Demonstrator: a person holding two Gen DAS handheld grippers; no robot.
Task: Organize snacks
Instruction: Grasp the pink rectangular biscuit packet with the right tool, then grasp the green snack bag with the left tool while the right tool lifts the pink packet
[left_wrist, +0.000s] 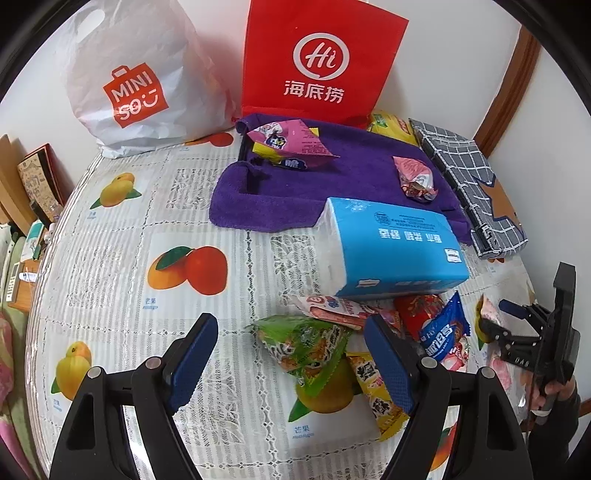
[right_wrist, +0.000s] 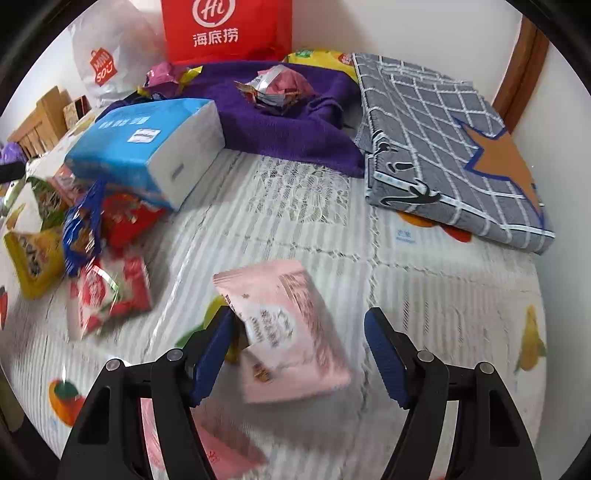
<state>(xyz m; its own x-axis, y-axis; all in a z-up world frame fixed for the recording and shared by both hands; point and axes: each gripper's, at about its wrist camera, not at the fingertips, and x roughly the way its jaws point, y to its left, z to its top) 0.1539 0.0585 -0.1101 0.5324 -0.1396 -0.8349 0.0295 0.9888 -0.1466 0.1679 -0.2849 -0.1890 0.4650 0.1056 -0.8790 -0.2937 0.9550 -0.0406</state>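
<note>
The pink packet (right_wrist: 288, 332) is motion-blurred, its print unreadable. At nine o'clock, snacks (right_wrist: 92, 236) smear too. The tissue pack (left_wrist: 391, 251) hides wrappers beneath.

Purple towel (left_wrist: 295, 195), blue tissue pack (left_wrist: 399, 243), grey checked cloth (right_wrist: 443, 140)

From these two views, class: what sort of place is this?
Probably a home: a table under a fruit-print tablecloth against a wall, with shopping bags, a tissue pack and loose snack packets.
</note>
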